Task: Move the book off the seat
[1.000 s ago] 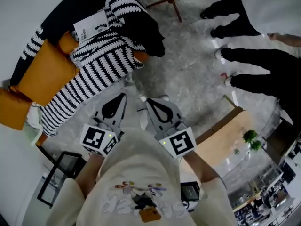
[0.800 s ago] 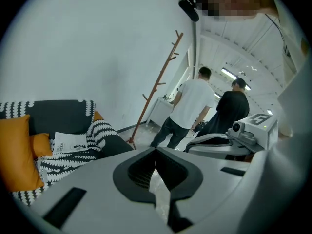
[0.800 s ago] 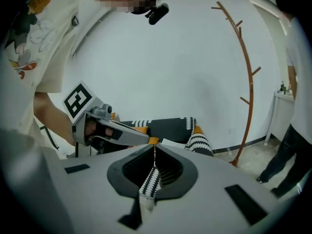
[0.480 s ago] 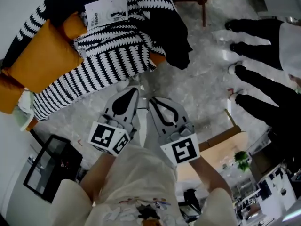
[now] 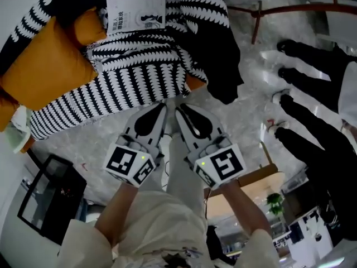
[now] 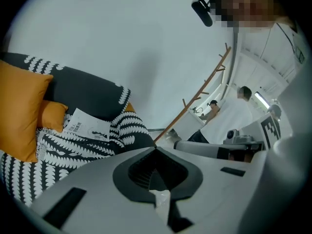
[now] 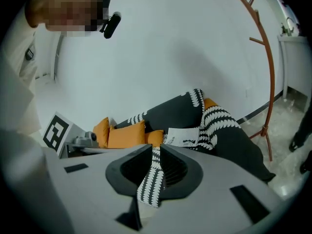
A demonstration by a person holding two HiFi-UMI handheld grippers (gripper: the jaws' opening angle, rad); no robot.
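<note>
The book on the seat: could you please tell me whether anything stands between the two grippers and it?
Nothing visible does. The book lies uncovered on top of the striped throw. The left gripper and right gripper hang at the throw's near edge, with only draped throw between them and the book; the orange cushion sits aside.

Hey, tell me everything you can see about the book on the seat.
The book is thin and white, seemingly a paperback, with dark print and a small dark figure on its cover. It lies closed, cover up, on the black-and-white throw draped over the seat, next to a small orange cushion; whether they touch is unclear. The left claw and right claw are short of it, touching nothing.
</note>
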